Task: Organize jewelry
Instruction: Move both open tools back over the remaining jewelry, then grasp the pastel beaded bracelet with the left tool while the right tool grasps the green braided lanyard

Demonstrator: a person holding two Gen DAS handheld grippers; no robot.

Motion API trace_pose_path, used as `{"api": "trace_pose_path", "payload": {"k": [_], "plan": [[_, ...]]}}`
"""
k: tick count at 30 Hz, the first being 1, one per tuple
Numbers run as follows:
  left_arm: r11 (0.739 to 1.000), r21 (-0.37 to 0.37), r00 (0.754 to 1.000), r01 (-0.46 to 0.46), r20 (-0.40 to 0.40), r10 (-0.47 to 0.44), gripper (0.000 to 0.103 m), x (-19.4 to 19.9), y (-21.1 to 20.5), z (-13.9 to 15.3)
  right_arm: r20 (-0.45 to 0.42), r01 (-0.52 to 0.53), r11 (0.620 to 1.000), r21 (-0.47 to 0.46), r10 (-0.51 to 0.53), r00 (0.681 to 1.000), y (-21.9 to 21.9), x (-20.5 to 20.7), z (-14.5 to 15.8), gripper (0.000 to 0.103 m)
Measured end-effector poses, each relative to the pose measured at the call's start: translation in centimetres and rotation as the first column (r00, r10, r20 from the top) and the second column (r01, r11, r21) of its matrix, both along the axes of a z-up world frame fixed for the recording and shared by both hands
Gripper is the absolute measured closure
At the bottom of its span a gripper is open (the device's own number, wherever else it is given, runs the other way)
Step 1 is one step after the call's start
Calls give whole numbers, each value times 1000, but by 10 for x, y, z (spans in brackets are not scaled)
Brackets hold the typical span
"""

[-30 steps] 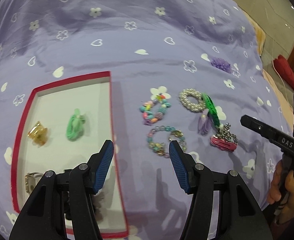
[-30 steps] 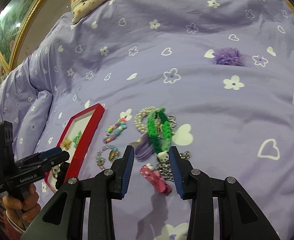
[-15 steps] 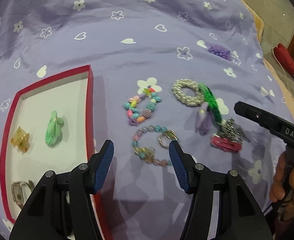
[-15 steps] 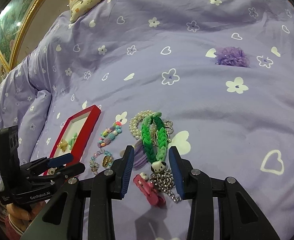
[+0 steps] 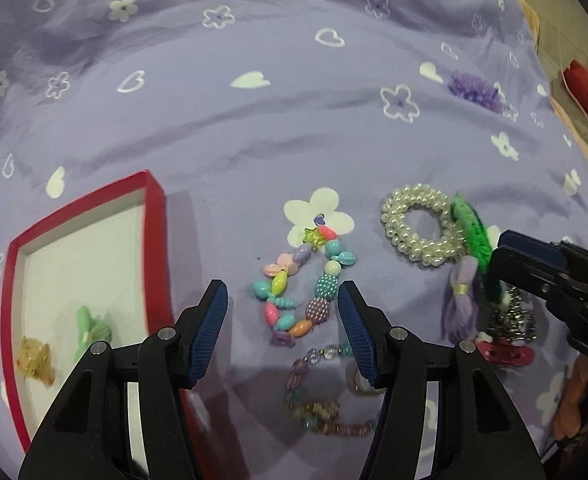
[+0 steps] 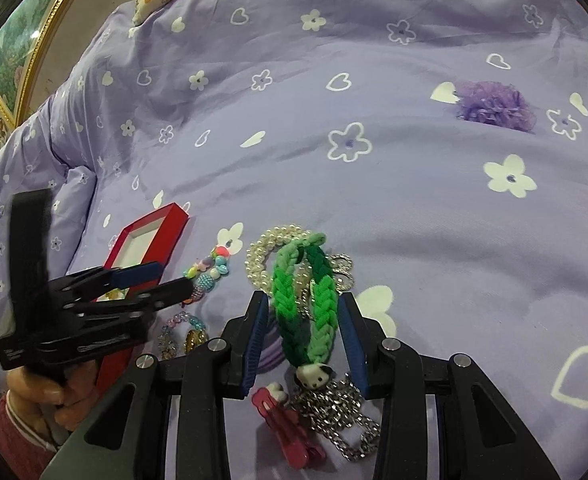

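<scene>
Green braided band [image 6: 306, 304] sits between our right hand-held gripper [image 6: 304, 344] pads, unpinched; our left hand-held gripper [image 5: 283, 332] gapes around the pastel beaded bracelet [image 5: 304, 288], red-rimmed tray [image 5: 155, 240] at nine o'clock.

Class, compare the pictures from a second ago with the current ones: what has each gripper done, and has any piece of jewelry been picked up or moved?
The left gripper has swung away from the red tray to frame the colourful bead bracelet. The right gripper has advanced from the pink clip to straddle the green braided bracelet. Both remain open; nothing is gripped. All the jewelry lies where it was.
</scene>
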State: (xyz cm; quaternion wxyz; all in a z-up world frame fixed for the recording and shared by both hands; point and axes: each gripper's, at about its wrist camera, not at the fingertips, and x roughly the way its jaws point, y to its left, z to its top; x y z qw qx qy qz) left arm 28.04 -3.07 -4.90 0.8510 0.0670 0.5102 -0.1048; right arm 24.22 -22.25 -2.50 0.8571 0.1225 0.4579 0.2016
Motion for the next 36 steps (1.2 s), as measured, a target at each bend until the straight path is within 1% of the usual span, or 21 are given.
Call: {"api": "trace_pose_path", "payload": {"k": [3, 5, 7, 8, 9, 11, 12, 14, 15, 19, 27, 32, 36], "plan": [[1000, 21, 999, 21, -26, -20, 46, 3, -7, -8, -12, -14, 1000, -16, 14, 1000, 6, 3, -6, 64], [999, 26, 999, 35, -24, -35, 51, 3, -10, -9, -20, -13, 1000, -26, 13, 1000, 7, 6, -10, 65], [998, 3, 997, 63, -34, -63, 73, 3, -12, -9, -28, -15, 1000, -19, 15, 1000, 7, 8, -13, 72], [998, -4, 997, 70, -35, -70, 78, 3, -13, -9, -26, -16, 1000, -20, 16, 1000, 7, 7, -13, 75], [997, -7, 996, 78, -34, -79, 82, 3, -14, -8, -26, -16, 1000, -23, 16, 1000, 7, 7, -13, 83], [996, -1, 996, 85, -22, -85, 82, 1, -16, -7, -25, -15, 1000, -8, 15, 1000, 4, 6, -12, 85], [996, -7, 996, 87, -16, -87, 82, -1, -16, -5, -20, -13, 1000, -5, 13, 1000, 3, 4, -11, 88], [996, -23, 996, 83, -6, -84, 82, -3, -13, -2, -7, -13, 1000, -2, 13, 1000, 2, 1, -6, 91], [996, -32, 997, 79, 2, -79, 82, -6, -11, 1, -4, -14, 1000, 3, 14, 1000, 3, 1, -5, 95], [993, -96, 998, 63, 27, -61, 82, -17, 0, 15, 17, -14, 1000, 17, 13, 1000, 2, -5, 6, 95], [986, -164, 995, 34, 94, -19, 82, -45, 22, 46, 49, -39, 998, 50, 36, 998, 12, -18, 26, 95], [982, -187, 991, 17, 134, 8, 82, -64, 37, 61, 64, -80, 995, 65, 76, 995, 30, -24, 37, 95], [979, -203, 988, -12, 147, 43, 82, -76, 54, 67, 76, -110, 991, 76, 104, 992, 47, -30, 44, 95]]}}
